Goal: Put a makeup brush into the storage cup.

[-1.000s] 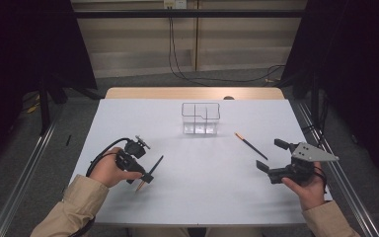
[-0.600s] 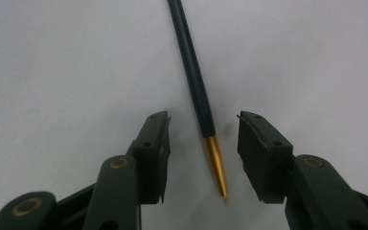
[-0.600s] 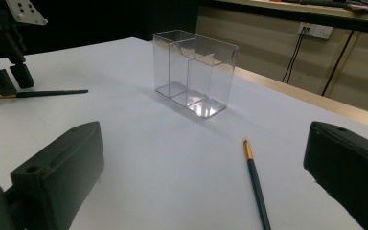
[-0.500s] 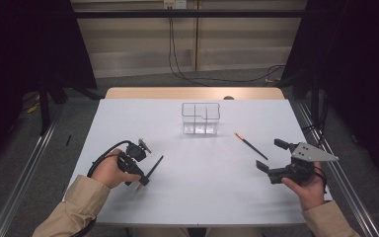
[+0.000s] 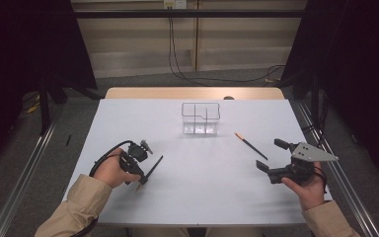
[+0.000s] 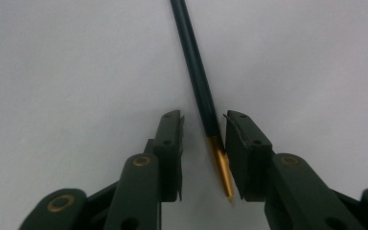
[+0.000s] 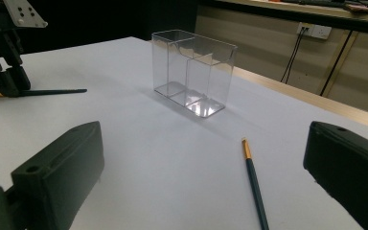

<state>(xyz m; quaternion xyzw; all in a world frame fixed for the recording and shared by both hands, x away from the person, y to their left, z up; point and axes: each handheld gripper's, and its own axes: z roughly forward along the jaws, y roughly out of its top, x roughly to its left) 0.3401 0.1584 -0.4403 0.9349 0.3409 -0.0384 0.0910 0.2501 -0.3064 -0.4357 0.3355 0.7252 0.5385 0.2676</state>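
While left gripper (image 6: 202, 143) lowers: fingers slightly apart around pencil (image 6: 196, 76), unclamped.
Right gripper (image 5: 276, 160): wide open, empty, right of clear box (image 5: 200, 118).
Change: left gripper now nearer bench (image 5: 202, 197).

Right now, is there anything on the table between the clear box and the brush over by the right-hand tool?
Nothing: in the right gripper view, bare white table separates the clear box from the brush.

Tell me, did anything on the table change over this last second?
Barely. The left gripper shifted slightly over its dark brush, jaws straddling it but not yet closed. The right gripper stayed open in place; the other brush and clear holder haven't moved.
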